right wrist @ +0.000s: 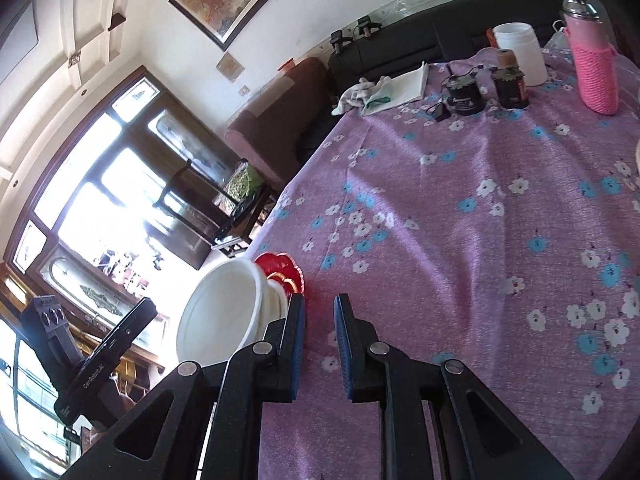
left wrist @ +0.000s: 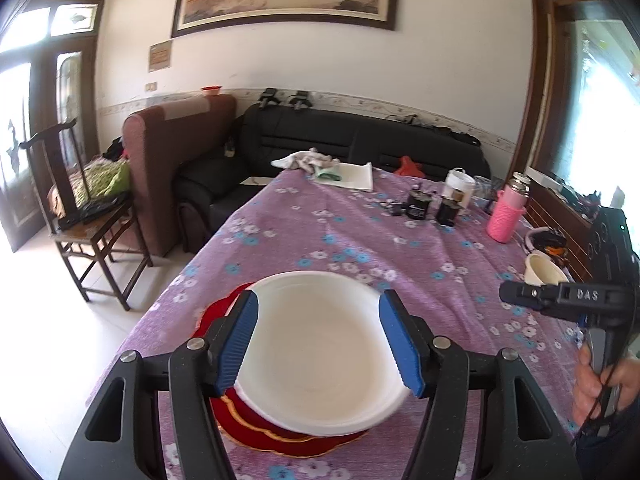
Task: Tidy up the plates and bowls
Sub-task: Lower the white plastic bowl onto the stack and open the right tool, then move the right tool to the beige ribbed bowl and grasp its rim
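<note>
I'm holding the left gripper [left wrist: 318, 340] spread over the white bowl [left wrist: 320, 356], the bowl lying between its fingers.

The bowl is sitting on a red plate [left wrist: 280, 438] near the edge of the purple floral tablecloth [left wrist: 360, 232], and my left wrist view is showing the two blue pads [left wrist: 240, 340] flanking its rim on either side; I can't tell whether they are touching it. The right wrist view is showing the bowl [right wrist: 224, 312] tilted on the red plate [right wrist: 280, 272], down to the left of my right gripper [right wrist: 318, 344], whose fingers are standing slightly apart with nothing between them, over bare cloth. A second cream bowl [left wrist: 544, 268] is sitting well apart, near the table's right edge, just beyond that gripper's body.
</note>
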A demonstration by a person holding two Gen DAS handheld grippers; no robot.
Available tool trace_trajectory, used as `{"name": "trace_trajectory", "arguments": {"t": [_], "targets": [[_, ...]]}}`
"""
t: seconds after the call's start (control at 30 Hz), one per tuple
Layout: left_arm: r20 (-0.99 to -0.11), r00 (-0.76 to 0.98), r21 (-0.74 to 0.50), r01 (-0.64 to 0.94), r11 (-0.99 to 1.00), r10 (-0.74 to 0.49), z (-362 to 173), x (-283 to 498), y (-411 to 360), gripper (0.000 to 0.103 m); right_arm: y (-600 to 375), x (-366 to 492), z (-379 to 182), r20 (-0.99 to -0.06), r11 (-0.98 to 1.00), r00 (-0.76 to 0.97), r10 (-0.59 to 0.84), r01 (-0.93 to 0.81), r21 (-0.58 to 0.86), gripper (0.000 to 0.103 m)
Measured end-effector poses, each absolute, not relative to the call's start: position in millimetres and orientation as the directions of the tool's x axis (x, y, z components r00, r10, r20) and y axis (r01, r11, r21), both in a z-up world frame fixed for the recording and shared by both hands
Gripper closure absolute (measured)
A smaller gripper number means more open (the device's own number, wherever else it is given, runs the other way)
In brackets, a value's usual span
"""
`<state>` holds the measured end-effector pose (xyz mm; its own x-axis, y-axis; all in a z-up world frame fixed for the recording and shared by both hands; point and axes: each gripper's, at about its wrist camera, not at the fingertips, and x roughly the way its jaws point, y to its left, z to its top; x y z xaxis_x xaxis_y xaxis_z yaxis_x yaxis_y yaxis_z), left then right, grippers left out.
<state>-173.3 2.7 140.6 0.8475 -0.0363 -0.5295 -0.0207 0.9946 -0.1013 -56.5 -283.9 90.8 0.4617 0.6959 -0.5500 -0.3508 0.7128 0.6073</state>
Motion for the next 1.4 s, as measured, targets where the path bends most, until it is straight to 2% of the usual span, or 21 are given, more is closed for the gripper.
{"name": "trace_trajectory", "arguments": {"t": [0.17,0.27,0.53,0.67,0.8,1.0,1.27,1.3,1.4], "targets": [[-0.542,0.830,-0.072,0.114,0.991,-0.135,142.0,-162.1,-50.5,0.037,-349.7,-51.9,95.6,-0.522,0.737,0.563,0.641,-0.259,0.625,0.078],[-0.578,0.783,-0.090,0.221,0.971,-0.232,132.0,-148.7,-88.7,0.037,-395.0,-49.2,96.4,-0.520,0.759,0.626,0.581,-0.185,0.624,0.077],[-0.693,0.592,-0.139,0.449,0.883,-0.411,81.1,-110.1,-191.4,0.037,-535.0,-53.2,93.8,-0.551,0.793,0.775,0.310,0.110,0.600,0.077],[-0.710,0.514,-0.188,0.521,0.833,-0.482,59.6,-91.4,-232.6,0.037,-590.1,-54.9,79.0,-0.576,0.754,0.791,0.207,0.247,0.609,0.077],[-0.712,0.477,-0.210,0.554,0.805,-0.514,35.1,-75.8,-260.3,0.037,-617.4,-54.5,63.1,-0.586,0.717,0.793,0.166,0.311,0.624,0.077],[-0.736,0.481,-0.173,0.547,0.819,-0.477,8.7,-68.3,-269.9,0.037,-616.0,-42.2,46.5,-0.617,0.732,0.773,0.151,0.331,0.595,0.077],[-0.715,0.473,-0.220,0.546,0.808,-0.514,8.3,-65.8,-263.5,0.036,-608.9,-23.1,24.7,-0.671,0.757,0.730,0.129,0.365,0.542,0.077],[-0.713,0.474,-0.224,0.544,0.809,-0.516,8.4,-65.6,-263.0,0.036,-607.7,-21.7,22.5,-0.676,0.760,0.724,0.139,0.360,0.541,0.083],[-0.707,0.486,-0.231,0.528,0.817,-0.514,10.5,-64.9,-257.8,0.036,-604.4,-21.5,22.4,-0.666,0.763,0.725,0.176,0.327,0.558,0.089]]}}
